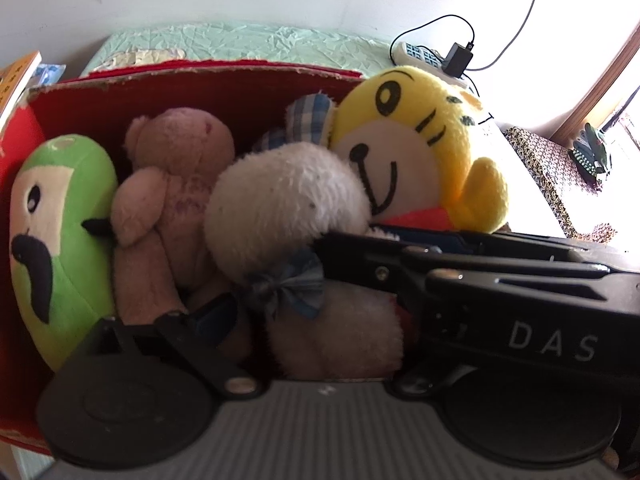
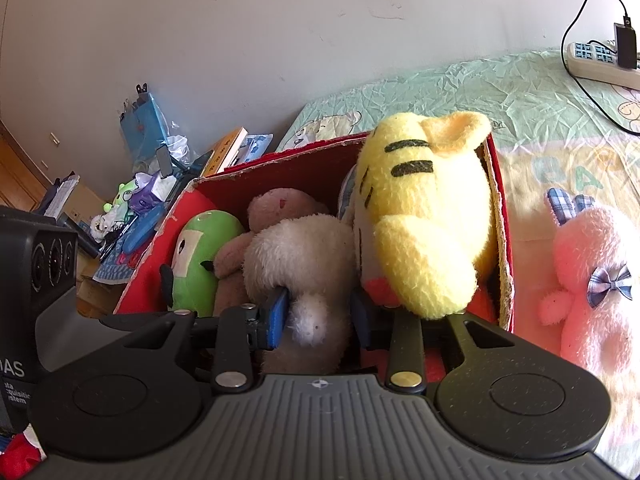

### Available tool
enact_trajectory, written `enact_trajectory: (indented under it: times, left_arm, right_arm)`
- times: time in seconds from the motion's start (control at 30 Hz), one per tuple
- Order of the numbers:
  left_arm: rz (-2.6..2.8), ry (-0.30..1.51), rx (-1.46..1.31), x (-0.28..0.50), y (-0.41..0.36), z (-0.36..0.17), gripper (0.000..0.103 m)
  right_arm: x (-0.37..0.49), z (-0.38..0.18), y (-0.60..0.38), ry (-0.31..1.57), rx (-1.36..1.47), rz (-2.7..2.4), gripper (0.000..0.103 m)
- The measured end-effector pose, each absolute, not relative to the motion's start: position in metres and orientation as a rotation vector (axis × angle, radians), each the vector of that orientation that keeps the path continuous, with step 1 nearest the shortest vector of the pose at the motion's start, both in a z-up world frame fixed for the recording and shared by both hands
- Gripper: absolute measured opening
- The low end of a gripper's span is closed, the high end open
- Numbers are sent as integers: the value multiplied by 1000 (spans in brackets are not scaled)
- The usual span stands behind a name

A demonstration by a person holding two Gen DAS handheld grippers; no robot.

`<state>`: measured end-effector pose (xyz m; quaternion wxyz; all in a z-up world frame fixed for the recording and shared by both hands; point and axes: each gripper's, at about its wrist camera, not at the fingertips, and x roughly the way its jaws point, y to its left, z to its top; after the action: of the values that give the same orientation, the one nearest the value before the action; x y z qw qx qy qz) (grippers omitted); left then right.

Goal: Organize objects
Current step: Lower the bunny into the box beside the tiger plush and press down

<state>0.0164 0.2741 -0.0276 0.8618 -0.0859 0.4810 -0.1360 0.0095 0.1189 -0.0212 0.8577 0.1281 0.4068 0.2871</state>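
A red box [image 1: 224,88] sits on a bed with a pale green sheet [image 2: 500,92], packed with soft toys. From left to right they are a green plush [image 1: 60,236], a pink bear [image 1: 176,184], a white plush [image 1: 280,200] with a blue checked bow [image 1: 286,286], and a yellow tiger [image 1: 420,148] leaning against the box's right wall.

The left gripper [image 1: 308,276] hangs over the box with its jaws spread wide, one blue pad by the bear's leg and the other under the tiger's chin; the white plush lies between them, and the pads do not press on it.

The right gripper [image 2: 320,316] is nearly closed, its blue pads pinching a small limb of the white plush (ear or paw, hard to tell).

Outside the box, a pink plush [image 2: 592,280] with a checked bow lies on the sheet just right of it. A power strip [image 2: 600,60] with a charger rests near the wall.
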Motion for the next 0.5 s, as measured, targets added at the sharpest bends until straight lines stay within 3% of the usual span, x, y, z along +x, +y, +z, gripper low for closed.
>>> enact_trajectory:
  times: [0.13,0.2,0.5]
  left_arm:
    - [-269,1001,-165,14,272,-27,97]
    - [-239,1002,-144,14,271,-27,103]
    - [-206,1004,-148,15,268,-27,103]
  right_arm:
    - [8,-21,119,848,259,606,37]
    - [8,-21,119,846,258,607,37]
    - [5,-22,119,837,258,605,37]
